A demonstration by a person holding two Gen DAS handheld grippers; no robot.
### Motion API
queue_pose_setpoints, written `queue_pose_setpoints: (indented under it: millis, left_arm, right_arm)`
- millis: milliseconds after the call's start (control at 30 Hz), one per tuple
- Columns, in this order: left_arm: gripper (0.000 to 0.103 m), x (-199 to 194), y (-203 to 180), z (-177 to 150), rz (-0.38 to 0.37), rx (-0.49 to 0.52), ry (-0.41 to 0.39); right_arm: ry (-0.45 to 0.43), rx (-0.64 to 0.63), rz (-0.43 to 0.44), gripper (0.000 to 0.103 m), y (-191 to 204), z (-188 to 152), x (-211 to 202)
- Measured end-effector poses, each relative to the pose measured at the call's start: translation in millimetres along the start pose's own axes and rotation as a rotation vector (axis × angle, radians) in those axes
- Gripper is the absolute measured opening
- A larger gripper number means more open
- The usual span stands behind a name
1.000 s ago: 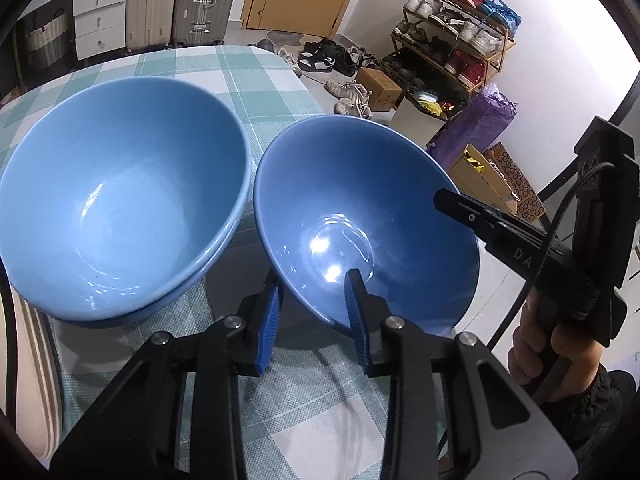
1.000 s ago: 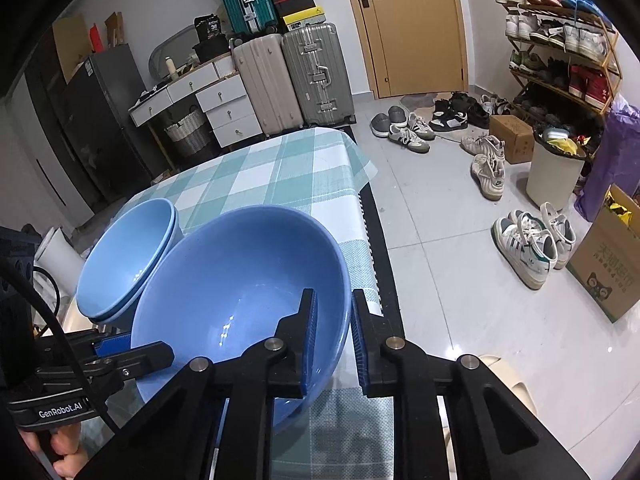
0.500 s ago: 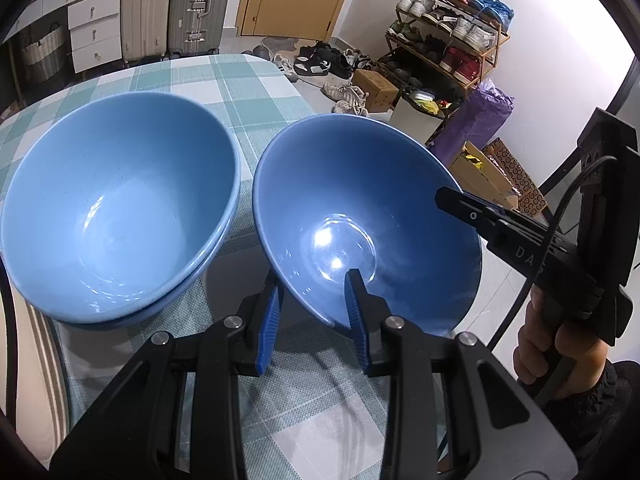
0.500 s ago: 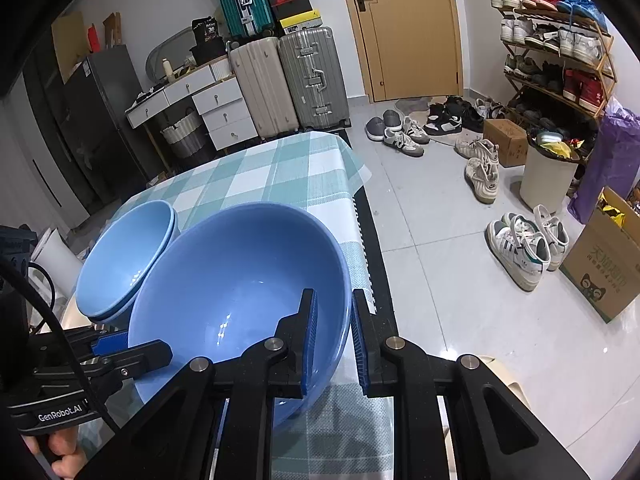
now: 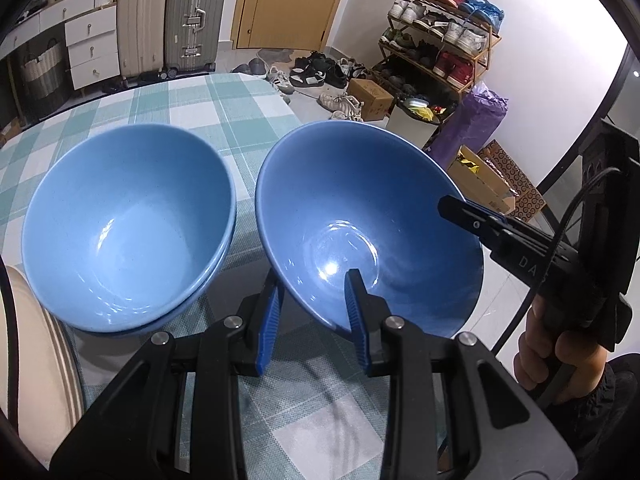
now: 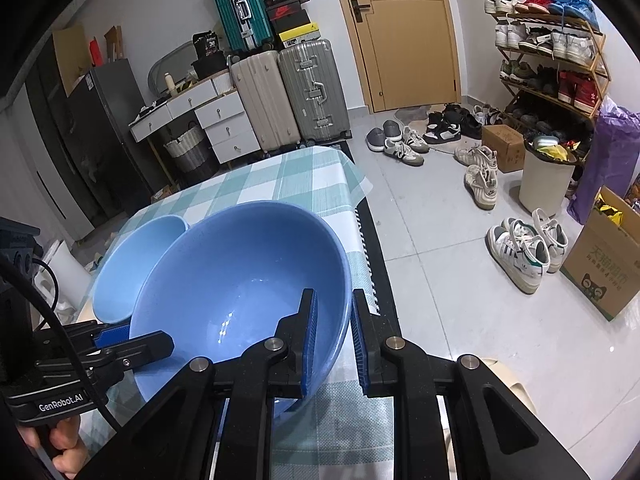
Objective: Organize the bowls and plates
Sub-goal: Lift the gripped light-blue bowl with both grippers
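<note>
Above the near right edge of the bench (image 5: 208, 108), with its green and white checked cloth, a darker blue bowl (image 5: 360, 216) is held up and tilted, gripped from two sides at once. The left claw (image 5: 314, 312) pinches the bowl's near rim, one blue pad under the outer wall and the other inside the bowl; the gap between its fingers is narrow, taken up by the bowl wall. The right claw (image 6: 334, 344) is clamped on the same bowl (image 6: 240, 280) at its right rim, one pad inside and one outside, likewise closed down to the thickness of the wall. In the left view the right claw's black finger (image 5: 472, 216) reaches in over the bowl's far right rim, and the person's right hand (image 5: 560, 352) shows below it, gripping the handle.

Just to the left of the held bowl, a lighter blue bowl (image 5: 124, 228) sits nested in another one on the checked cloth, upright and close to the held bowl; whether their rims touch cannot be told. In the right view this stack (image 6: 132, 268) is partly hidden behind the held bowl.

Beyond the bench stand suitcases (image 6: 288, 96), a white drawer unit (image 6: 216, 120), a wooden door (image 6: 404, 32) and a shoe rack (image 6: 548, 48), with shoes scattered over the tiled floor (image 6: 440, 248).
</note>
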State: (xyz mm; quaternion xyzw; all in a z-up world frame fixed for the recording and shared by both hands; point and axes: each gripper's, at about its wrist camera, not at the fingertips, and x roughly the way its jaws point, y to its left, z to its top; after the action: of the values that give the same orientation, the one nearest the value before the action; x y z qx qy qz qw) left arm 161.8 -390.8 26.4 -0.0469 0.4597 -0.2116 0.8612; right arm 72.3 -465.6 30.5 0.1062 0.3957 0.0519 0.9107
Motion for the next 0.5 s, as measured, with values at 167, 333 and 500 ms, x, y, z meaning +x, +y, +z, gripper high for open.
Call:
queue_pose_setpoints:
  millis: [167,333,500]
  left_arm:
    - [0.028,-10.3,-3.9,1.1,-0.007,0.003,-0.009]
    - [0.028,-21.3,-7.4,2.1,-0.011,0.007,-0.020]
    - [0.028,-36.0,-10.3,3.4,-0.013,0.008,-0.039]
  right_arm:
    - [-0.012,-0.004,-0.004,0.017,2.6,3.2,-9.5]
    - [-0.028,-0.008,-0.007,0.017,6.0,5.6,-18.8]
    - [-0.045,-0.021,-0.008,0.017,13.1,9.4,-30.3]
